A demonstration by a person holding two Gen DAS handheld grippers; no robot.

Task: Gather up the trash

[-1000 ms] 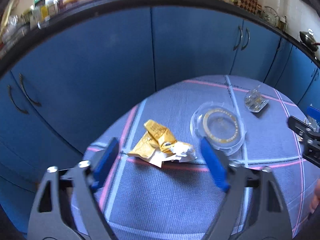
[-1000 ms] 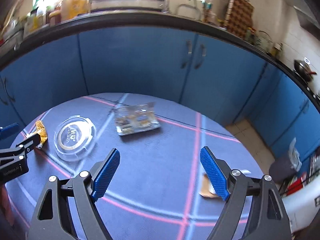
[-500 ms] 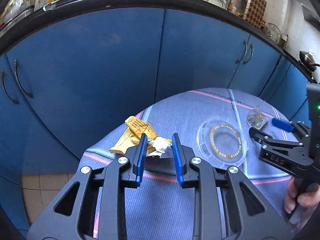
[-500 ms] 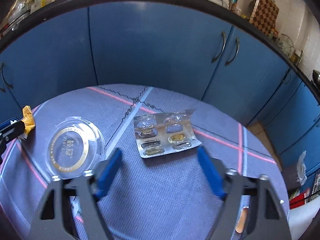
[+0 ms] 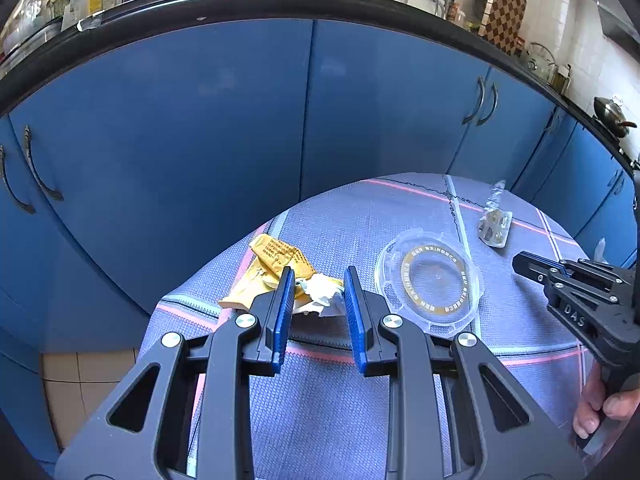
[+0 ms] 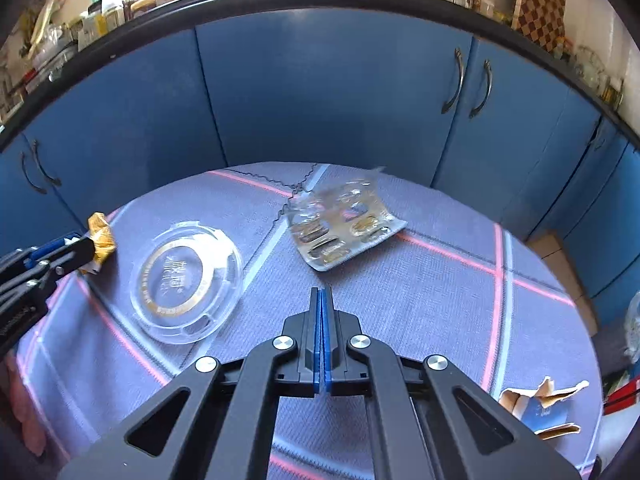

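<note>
A crumpled yellow-and-white wrapper [image 5: 280, 270] lies at the left edge of the round table with the blue checked cloth [image 5: 320, 400]. My left gripper [image 5: 319, 280] is closed around its white end and grips it. The wrapper also shows in the right wrist view [image 6: 101, 236], beside my left gripper [image 6: 60, 252]. My right gripper [image 6: 321, 296] is shut and empty above the cloth, short of a blister pack [image 6: 344, 226]. A clear round lid with a gold ring [image 6: 186, 280] lies between wrapper and pack; it also shows in the left wrist view [image 5: 430, 280], as does the pack [image 5: 495, 226].
A torn cardboard piece [image 6: 544, 408] lies at the table's right edge. Blue kitchen cabinets [image 5: 240, 120] curve close behind the table. A bin with a bag [image 6: 634, 328] stands on the floor at the right.
My left gripper closed from wide open onto the wrapper. My right gripper moved toward the blister pack and closed from wide open to fully shut, empty.
</note>
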